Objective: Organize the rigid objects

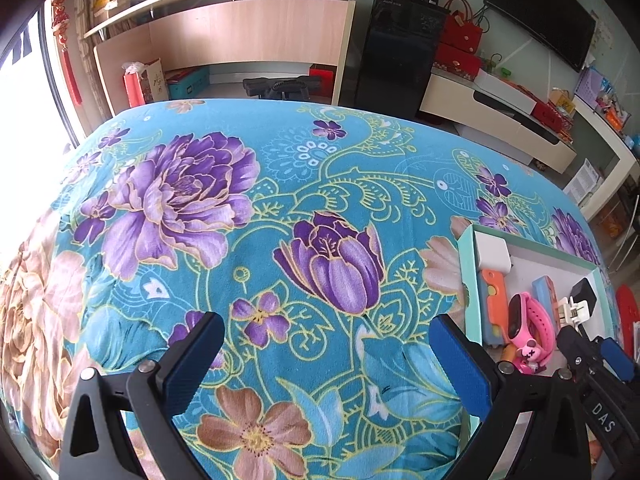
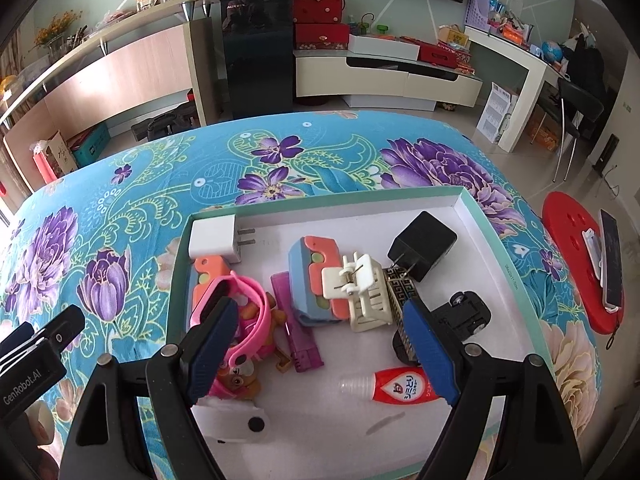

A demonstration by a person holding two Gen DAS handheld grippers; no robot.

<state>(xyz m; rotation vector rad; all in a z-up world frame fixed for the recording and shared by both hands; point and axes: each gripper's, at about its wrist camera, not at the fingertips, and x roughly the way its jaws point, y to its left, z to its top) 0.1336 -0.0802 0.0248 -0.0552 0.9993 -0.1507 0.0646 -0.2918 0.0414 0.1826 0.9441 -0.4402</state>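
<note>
A shallow teal-rimmed tray (image 2: 496,248) lies on the floral tablecloth. It holds a white charger (image 2: 214,236), a black charger (image 2: 424,240), a pink watch (image 2: 248,292), a blue and orange toy (image 2: 308,276), a cream hair clip (image 2: 360,288), a purple comb (image 2: 296,320), a black toy car (image 2: 464,316) and a red glue bottle (image 2: 400,386). My right gripper (image 2: 318,312) hovers open above them, nothing pressed between its pads. My left gripper (image 1: 324,332) stands open over bare cloth, left of the tray (image 1: 468,272).
A red stool (image 2: 572,248) with a phone (image 2: 610,256) on it stands past the table's right edge. The floral cloth (image 1: 240,220) stretches to the left of the tray. Cabinets and a TV bench line the far wall.
</note>
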